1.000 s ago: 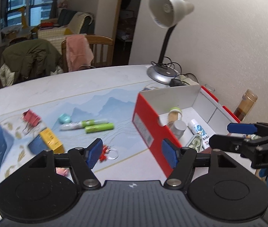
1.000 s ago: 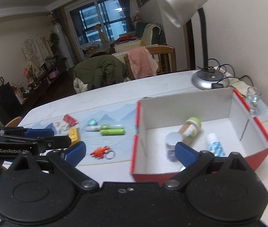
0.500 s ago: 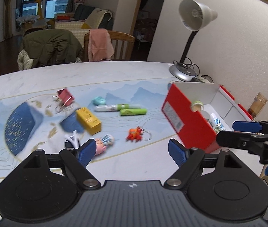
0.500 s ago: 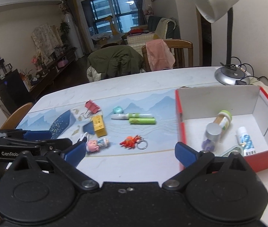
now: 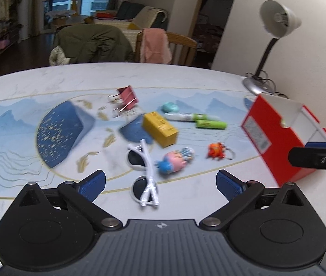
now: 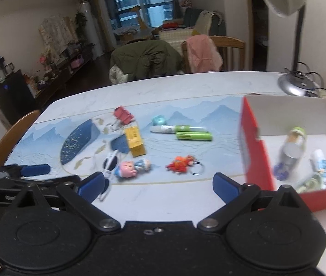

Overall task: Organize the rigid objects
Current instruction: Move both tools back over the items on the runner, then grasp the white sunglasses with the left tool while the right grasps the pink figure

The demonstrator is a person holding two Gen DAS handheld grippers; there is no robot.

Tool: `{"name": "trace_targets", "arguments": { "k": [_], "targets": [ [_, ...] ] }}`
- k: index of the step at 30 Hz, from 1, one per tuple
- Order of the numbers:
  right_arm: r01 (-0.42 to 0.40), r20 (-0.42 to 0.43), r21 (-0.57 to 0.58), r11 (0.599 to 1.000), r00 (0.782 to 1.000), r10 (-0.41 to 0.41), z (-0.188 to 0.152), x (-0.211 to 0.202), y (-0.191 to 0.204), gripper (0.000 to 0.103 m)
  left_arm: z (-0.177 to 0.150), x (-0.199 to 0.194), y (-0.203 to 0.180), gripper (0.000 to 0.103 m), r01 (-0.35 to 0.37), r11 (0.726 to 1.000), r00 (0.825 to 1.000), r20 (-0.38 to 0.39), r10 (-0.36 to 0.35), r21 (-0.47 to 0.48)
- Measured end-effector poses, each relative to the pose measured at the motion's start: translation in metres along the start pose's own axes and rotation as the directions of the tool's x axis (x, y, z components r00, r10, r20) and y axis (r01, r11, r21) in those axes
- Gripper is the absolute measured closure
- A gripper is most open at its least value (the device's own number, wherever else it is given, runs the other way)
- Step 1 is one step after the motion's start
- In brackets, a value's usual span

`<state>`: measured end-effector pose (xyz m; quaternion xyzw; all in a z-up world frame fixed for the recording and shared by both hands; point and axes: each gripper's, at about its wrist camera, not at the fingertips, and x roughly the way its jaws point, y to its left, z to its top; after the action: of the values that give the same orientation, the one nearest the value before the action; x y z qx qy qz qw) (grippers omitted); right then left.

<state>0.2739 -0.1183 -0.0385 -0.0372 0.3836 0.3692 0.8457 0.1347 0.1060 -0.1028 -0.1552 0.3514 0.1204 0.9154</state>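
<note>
Left gripper point(image 5: 160, 181) with fingers spread wide and holding nothing, above white sunglasses point(image 5: 145, 174) lying on the table point(image 5: 186, 78) just beside a pink pig toy point(image 5: 174, 159). Right gripper point(image 6: 158, 185) also wide open and empty (both views a little blurred), near an orange crab keychain point(image 6: 181, 164), with the red box point(image 6: 255, 158) at its right.

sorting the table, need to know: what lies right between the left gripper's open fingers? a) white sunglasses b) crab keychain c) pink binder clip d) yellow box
a: in the left wrist view the white sunglasses lie on the table between the left gripper's spread blue fingers.
</note>
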Motion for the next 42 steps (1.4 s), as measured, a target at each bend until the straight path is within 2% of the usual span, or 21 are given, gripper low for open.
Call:
{"name": "trace_targets", "arguments": {
  "k": [3, 12, 23, 30, 35, 39, 40, 42],
  "targets": [
    [-0.003, -0.012, -0.019, 1.000, 1.000, 0.003, 0.004, 0.016, 0.011, 0.003, -0.006, 0.012, 0.011, 0.000, -0.008, 1.000, 1.000, -0.001, 0.008, -0.029],
    [-0.021, -0.095, -0.084, 0.996, 0.995, 0.013, 0.016, 0.074, 0.037, 0.003, -0.019, 0.052, 0.020, 0.000, -0.049, 0.999, 0.998, -0.038, 0.048, -0.018],
    [-0.021, -0.207, -0.176, 0.984, 0.978, -0.016, 0.014, 0.135, 0.051, 0.006, -0.035, 0.084, 0.015, 0.000, -0.065, 0.997, 0.995, -0.072, 0.069, 0.049],
    [-0.030, -0.255, -0.209, 0.977, 0.967, -0.025, 0.010, 0.164, 0.053, 0.012, -0.038, 0.087, 0.008, 0.002, -0.085, 0.991, 0.995, -0.037, 0.089, 0.104],
    [-0.030, -0.270, -0.220, 0.975, 0.962, -0.031, 0.011, 0.177, 0.053, 0.015, -0.040, 0.087, 0.001, 0.013, -0.110, 0.984, 0.993, -0.021, 0.114, 0.142],
    [-0.033, -0.278, -0.231, 0.972, 0.960, -0.034, 0.011, 0.184, 0.054, 0.018, -0.040, 0.085, -0.001, 0.032, -0.126, 0.979, 0.992, -0.004, 0.129, 0.160],
    [-0.038, -0.282, -0.232, 0.972, 0.959, -0.030, 0.011, 0.185, 0.054, 0.019, -0.039, 0.085, -0.001, 0.041, -0.124, 0.979, 0.992, -0.001, 0.125, 0.163],
    [-0.034, -0.282, -0.242, 0.970, 0.959, -0.037, 0.011, 0.187, 0.056, 0.019, -0.039, 0.085, -0.003, 0.046, -0.119, 0.979, 0.993, 0.000, 0.121, 0.168]
  ]
}}
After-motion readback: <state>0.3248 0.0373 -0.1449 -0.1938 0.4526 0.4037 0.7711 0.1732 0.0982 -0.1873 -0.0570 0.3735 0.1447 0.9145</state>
